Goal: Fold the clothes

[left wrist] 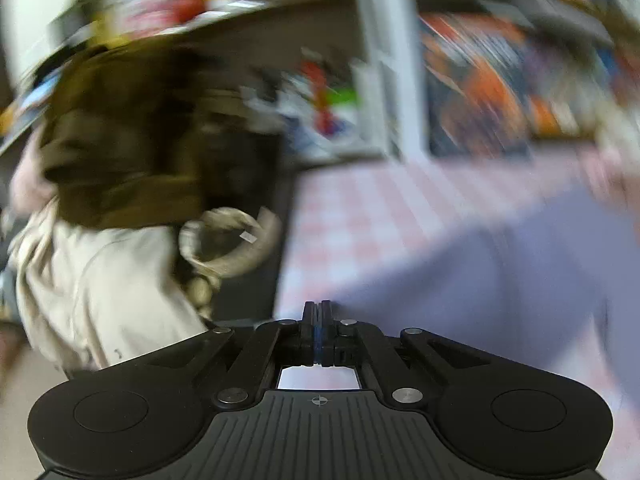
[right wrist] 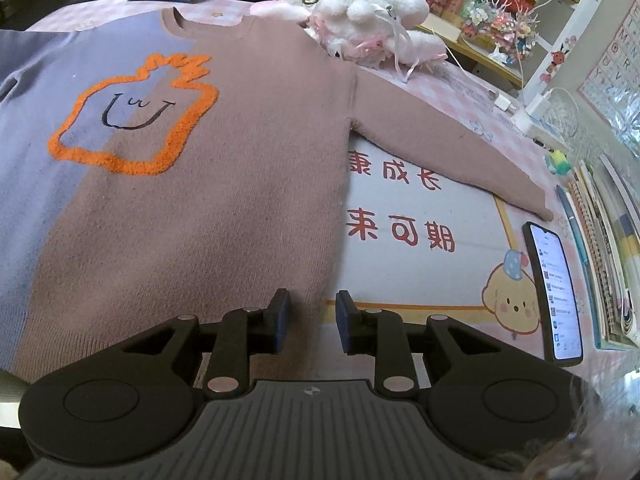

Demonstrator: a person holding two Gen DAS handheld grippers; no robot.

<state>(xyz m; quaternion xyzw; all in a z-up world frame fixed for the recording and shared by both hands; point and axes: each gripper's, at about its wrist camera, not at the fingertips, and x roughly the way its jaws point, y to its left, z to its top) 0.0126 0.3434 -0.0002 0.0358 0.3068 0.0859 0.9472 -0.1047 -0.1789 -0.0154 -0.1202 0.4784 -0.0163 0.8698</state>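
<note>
A knit sweater (right wrist: 224,200), half mauve-brown and half lilac with an orange outlined smiley figure (right wrist: 132,116), lies flat and face up on the table. Its right sleeve (right wrist: 452,152) stretches out toward the right. My right gripper (right wrist: 310,320) hovers at the sweater's lower right side edge, jaws a little apart, with the fabric below them and not pinched. The left wrist view is blurred. There my left gripper (left wrist: 318,314) is shut, pads together, at the near edge of the lilac fabric (left wrist: 500,280). I cannot tell if any cloth is caught.
A lit phone (right wrist: 556,292), a pen (right wrist: 572,216) and stacked books (right wrist: 612,260) lie at the table's right. A white plush toy (right wrist: 360,12) sits behind the collar. A printed mat (right wrist: 400,220) covers the pink checked tablecloth (left wrist: 360,216). Brown (left wrist: 120,140) and cream (left wrist: 100,280) clothes pile up beyond the table's left edge.
</note>
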